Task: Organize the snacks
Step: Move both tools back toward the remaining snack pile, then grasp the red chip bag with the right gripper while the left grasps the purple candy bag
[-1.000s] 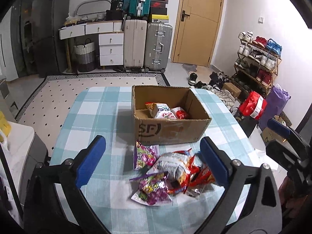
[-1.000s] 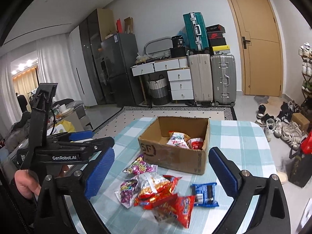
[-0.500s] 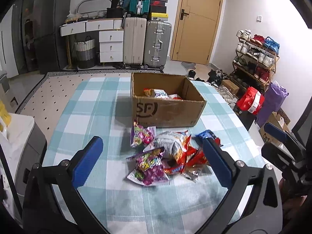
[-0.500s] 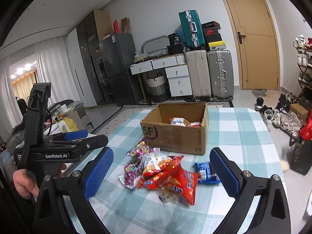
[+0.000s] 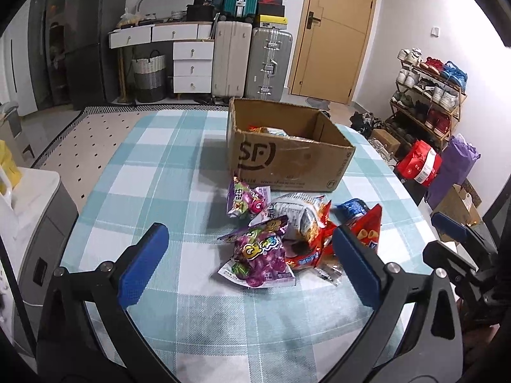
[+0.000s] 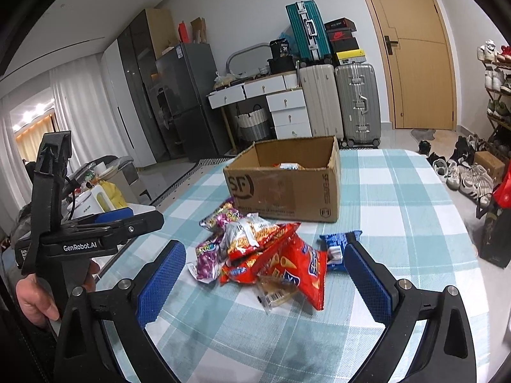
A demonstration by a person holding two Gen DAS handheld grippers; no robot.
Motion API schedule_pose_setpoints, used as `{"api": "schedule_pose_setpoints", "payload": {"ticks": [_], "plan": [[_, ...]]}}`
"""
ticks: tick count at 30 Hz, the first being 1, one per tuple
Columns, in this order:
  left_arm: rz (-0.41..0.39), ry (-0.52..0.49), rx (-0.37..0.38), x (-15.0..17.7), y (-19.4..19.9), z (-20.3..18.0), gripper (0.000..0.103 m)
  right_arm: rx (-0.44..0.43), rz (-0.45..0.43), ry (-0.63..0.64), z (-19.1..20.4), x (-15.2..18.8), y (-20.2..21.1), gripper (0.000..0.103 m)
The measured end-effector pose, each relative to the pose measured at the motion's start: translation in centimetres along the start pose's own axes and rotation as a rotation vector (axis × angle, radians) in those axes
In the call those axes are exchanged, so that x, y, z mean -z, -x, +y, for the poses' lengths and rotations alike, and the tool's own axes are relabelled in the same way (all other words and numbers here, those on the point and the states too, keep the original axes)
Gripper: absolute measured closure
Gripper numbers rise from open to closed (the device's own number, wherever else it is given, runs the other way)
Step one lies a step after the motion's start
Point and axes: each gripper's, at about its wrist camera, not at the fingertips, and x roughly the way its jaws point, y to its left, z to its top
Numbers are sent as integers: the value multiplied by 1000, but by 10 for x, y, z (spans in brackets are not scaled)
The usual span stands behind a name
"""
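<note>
Meanwhile both gripper pairs gape above the snack pile (image 5: 281, 239).

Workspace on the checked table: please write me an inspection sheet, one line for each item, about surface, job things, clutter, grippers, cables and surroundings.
Surface: table with a teal and white checked cloth.
Job's things: open cardboard box already holding a few packets; snack pile lying on the cloth in front of it, with purple candy bags, a red chip bag and a blue packet.
Clutter: nothing seen on the table beyond the snacks.
Grippers: left gripper open, empty, above the pile; right gripper open, empty.
Cables: a dark cable on the left gripper.
Surroundings: suitcases, door, shoe rack, fridge.
</note>
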Motion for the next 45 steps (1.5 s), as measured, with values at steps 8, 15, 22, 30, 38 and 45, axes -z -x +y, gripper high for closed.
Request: {"api": "schedule_pose_setpoints", "payload": {"ticks": [8, 15, 22, 30, 38, 45], "plan": [[38, 21, -6, 13, -24, 10, 1, -6, 40, -14, -10, 10, -26, 2], [82, 39, -5, 20, -50, 18, 1, -12, 75, -38, -20, 14, -50, 2], [124, 58, 0, 23, -70, 26, 1, -32, 114, -66, -31, 17, -77, 2], [154, 76, 5, 22, -85, 31, 1, -40, 155, -83, -37, 18, -103, 2], [173, 85, 9, 20, -96, 36, 1, -48, 210, -112, -44, 22, -123, 19], [189, 95, 8, 24, -98, 39, 1, -79, 230, -161, -53, 27, -133, 39]]}}
